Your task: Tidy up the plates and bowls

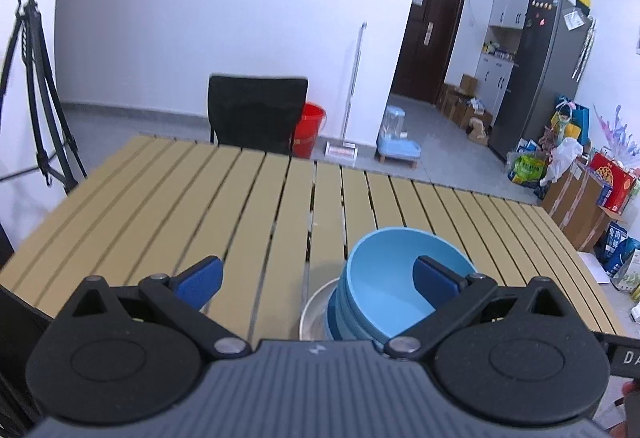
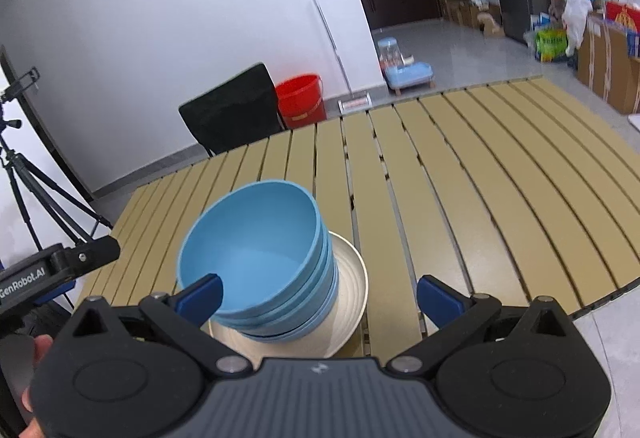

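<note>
1. Slatted table (image 2: 460, 174): wide tan top, bare apart from one stack near its front edge. A centre seam runs front to back just beside the stack. Far edge meets a black chair (image 1: 256, 114); a tripod (image 1: 36, 86) stands off the table's left corner

2. White plate (image 2: 352, 278): flat on the slats, bottom of the stack, its rim showing around the bowls

3. Blue bowls (image 2: 260, 250): several nested upright, seated on the plate, top one empty. Judgement: stacking looks finished, with no loose dish in either view. What is left, if anything, would be shifting the stack

4. Left gripper (image 1: 316, 278): fingers spread wide, nothing between the pads. The right pad overlaps the top bowl in the view; contact cannot be told

5. Right gripper (image 2: 318, 298): fingers spread wide, holding nothing. The stack sits ahead, toward its left pad

6. Room: open slats left, right and beyond the stack. The near table edge is close, so any nudge toward it risks tipping
</note>
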`<state>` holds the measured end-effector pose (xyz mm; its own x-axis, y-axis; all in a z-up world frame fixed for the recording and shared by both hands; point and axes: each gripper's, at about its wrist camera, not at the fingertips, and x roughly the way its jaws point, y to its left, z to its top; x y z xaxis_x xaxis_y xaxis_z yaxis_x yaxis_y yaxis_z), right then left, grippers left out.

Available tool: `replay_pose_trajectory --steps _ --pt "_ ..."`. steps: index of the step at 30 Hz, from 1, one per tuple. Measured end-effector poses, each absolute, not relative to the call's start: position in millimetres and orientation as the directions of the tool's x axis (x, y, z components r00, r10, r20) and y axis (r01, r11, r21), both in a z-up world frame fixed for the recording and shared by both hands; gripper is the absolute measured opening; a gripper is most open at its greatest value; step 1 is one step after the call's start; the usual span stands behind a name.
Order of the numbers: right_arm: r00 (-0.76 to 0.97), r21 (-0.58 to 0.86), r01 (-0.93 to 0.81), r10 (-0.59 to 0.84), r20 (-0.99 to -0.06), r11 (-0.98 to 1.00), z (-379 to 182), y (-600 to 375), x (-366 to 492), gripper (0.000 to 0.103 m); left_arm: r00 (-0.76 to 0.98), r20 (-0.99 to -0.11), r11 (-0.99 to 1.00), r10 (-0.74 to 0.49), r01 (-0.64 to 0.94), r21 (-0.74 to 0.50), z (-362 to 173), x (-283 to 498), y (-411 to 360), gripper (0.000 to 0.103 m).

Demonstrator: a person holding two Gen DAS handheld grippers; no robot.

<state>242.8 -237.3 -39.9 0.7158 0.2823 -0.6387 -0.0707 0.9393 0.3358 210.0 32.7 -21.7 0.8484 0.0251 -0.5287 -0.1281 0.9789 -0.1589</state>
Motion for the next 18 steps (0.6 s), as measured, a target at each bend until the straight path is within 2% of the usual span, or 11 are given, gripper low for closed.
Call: replay_pose_trajectory --steps 10,18 --pt "0.845 0.218 -0.159 0.247 -0.474 0.963 -1 -233 160 0.103 0.905 -0.423 0.989 0.052 -0.106 -0.106 5 138 36 0.103" --pt "0.881 0.15 -0.193 0.238 -0.409 0.97 12 -223 111 0.103 0.921 -0.389 0.996 0.039 -0.065 -0.054 0 89 38 0.103"
